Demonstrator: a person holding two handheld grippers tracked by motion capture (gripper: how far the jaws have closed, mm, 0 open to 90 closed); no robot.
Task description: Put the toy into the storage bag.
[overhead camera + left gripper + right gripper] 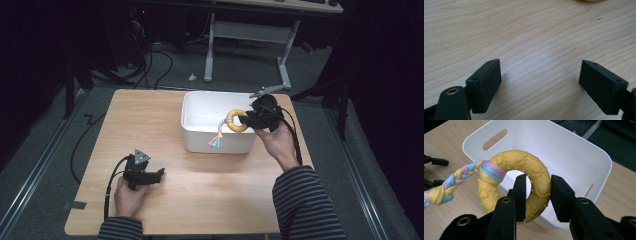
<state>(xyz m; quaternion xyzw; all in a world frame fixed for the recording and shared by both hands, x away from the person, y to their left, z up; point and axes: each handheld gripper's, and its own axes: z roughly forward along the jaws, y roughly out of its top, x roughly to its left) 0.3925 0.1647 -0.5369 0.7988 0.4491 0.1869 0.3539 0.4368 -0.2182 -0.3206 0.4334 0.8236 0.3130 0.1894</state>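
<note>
Wooden table (200, 200), right hand-held gripper (537, 195) clamping ring toy (534, 170)

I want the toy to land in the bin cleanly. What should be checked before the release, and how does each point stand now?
1. Right gripper clamps the yellow ring toy, one of its fingers through the hole: ok.
2. Ring over the white bin opening: ok, above its right part.
3. Braided rope tail inside the bin: not ok, it hangs over the front wall.
4. Bin interior free: ok.
5. Left gripper away from the bin, open on the table: ok.
</note>
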